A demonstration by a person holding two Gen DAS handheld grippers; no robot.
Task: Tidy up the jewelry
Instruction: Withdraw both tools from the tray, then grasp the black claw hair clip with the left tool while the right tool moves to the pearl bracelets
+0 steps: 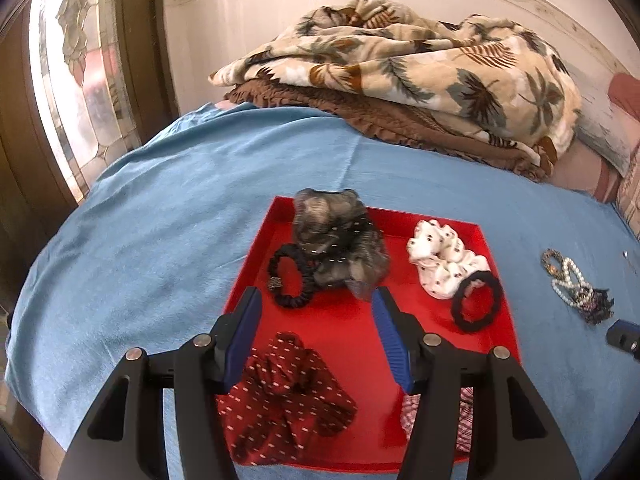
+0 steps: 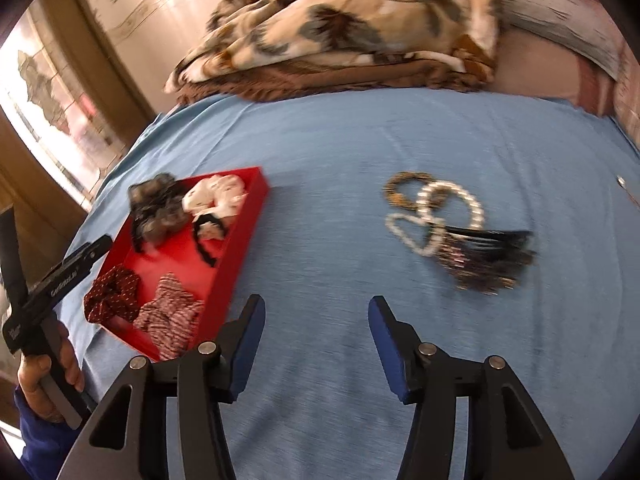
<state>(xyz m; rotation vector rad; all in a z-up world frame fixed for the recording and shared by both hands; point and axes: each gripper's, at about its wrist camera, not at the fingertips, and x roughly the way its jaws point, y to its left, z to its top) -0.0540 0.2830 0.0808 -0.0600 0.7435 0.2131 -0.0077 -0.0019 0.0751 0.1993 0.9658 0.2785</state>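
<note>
A red tray [image 1: 256, 248] lies on the blue bedsheet and holds several hair ties: a grey scrunchie [image 1: 336, 236], a white dotted scrunchie [image 1: 440, 256], two black hair ties [image 1: 290, 280], a dark red dotted scrunchie [image 1: 280, 396] and a striped one [image 2: 168, 316]. My left gripper [image 1: 316, 300] is open and empty above the tray. A pile of jewelry, with a pearl strand [image 2: 436, 216], a brown beaded bracelet [image 2: 404, 188] and dark beaded pieces [image 2: 488, 260], lies on the sheet right of the tray [image 2: 236, 248]. My right gripper [image 2: 316, 312] is open and empty, short of the pile.
A folded palm-print blanket [image 1: 400, 64] on a brown quilt lies at the back of the bed. A window with patterned glass [image 1: 84, 92] is at the left. The left gripper's body and the hand holding it [image 2: 48, 360] show at the left of the right wrist view.
</note>
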